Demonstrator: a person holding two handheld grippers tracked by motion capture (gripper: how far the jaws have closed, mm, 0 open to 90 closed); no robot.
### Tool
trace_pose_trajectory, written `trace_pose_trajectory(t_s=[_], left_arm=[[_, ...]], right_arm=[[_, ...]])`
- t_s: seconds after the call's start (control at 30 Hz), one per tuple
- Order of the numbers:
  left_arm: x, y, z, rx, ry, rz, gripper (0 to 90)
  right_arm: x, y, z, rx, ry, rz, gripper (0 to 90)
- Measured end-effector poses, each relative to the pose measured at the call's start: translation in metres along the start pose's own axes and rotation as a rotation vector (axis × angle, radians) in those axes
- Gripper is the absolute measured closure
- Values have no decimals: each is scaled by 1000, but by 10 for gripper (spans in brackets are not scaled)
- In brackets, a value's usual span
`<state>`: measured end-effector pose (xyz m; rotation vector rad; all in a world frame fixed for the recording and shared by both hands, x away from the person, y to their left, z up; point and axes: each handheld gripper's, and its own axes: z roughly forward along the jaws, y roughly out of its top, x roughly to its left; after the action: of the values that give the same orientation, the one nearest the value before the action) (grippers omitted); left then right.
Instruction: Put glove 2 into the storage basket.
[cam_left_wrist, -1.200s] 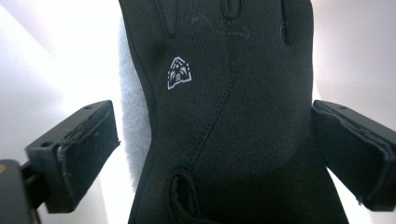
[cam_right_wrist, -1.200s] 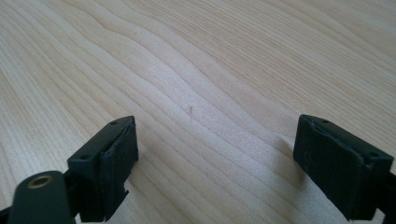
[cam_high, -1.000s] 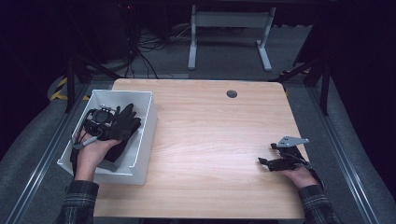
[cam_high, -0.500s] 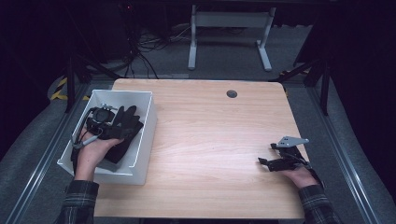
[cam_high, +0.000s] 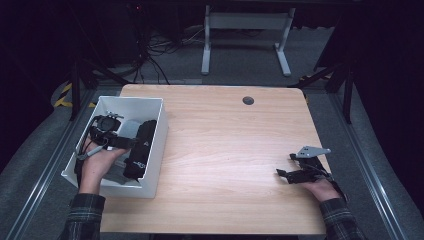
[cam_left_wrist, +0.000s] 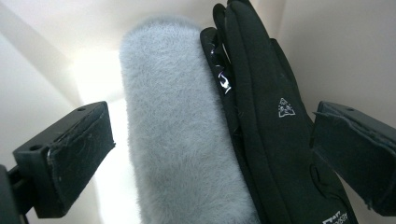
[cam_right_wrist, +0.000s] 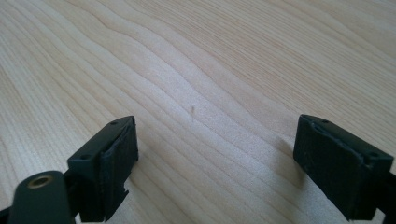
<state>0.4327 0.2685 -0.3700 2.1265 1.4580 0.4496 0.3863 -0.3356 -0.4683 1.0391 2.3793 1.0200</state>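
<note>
A white bin (cam_high: 107, 186) stands on the left side of the wooden table (cam_high: 225, 145). Inside it lie a black glove (cam_high: 141, 147) along the right wall and a grey fuzzy piece (cam_high: 129, 129) beside it. My left gripper (cam_high: 124, 141) is down in the bin, open, and its jaws straddle both. In the left gripper view (cam_left_wrist: 212, 135) the grey fuzzy piece (cam_left_wrist: 177, 140) and the black glove (cam_left_wrist: 266, 121) stand side by side between the wide-apart jaws, and neither pad presses on them. My right gripper (cam_high: 286, 165) rests open at the table's right, with bare wood between its jaws (cam_right_wrist: 215, 140).
A dark round grommet (cam_high: 248, 100) sits near the table's far edge. Behind the table are cables (cam_high: 155, 50) on the floor and a white desk frame (cam_high: 245, 30). Metal rails (cam_high: 45, 165) run along both sides of the table.
The black glove, earlier bunched up higher in the bin with its fingers spread, now lies stretched along the bin's right wall. The left hand has shifted slightly toward the near side. The right gripper has stayed still.
</note>
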Motion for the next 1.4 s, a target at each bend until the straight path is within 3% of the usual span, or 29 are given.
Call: trace_pose_trajectory(t_s=[0.3,0.37,0.47,0.5,0.6,0.73,0.8,0.83,0.97,1.17,1.4], left_arm=[[-8,5,-12,-47,-48,-6,5],[-18,12,-19,-86,-78,5,8],[-26,17,-23,-98,-104,24,13],[-36,21,-26,-107,-137,47,15],[-46,25,-27,-113,-163,73,15],[-69,33,-29,-139,-230,121,16],[-89,37,-28,-158,-267,151,18],[-89,37,-28,-158,-267,151,19],[-120,42,-24,-172,-324,202,19],[-162,41,-9,-180,-404,261,30],[-200,31,16,-167,-432,330,31]], right_arm=[[0,0,0,0,0,0,144],[0,0,0,0,0,0,144],[0,0,0,0,0,0,144],[0,0,0,0,0,1,144],[0,0,0,0,0,1,144],[0,0,0,0,0,1,144],[0,0,0,0,0,1,144],[0,0,0,0,0,1,144],[0,0,0,0,0,1,144],[0,0,0,0,1,-1,144],[0,0,0,0,1,-2,143]])
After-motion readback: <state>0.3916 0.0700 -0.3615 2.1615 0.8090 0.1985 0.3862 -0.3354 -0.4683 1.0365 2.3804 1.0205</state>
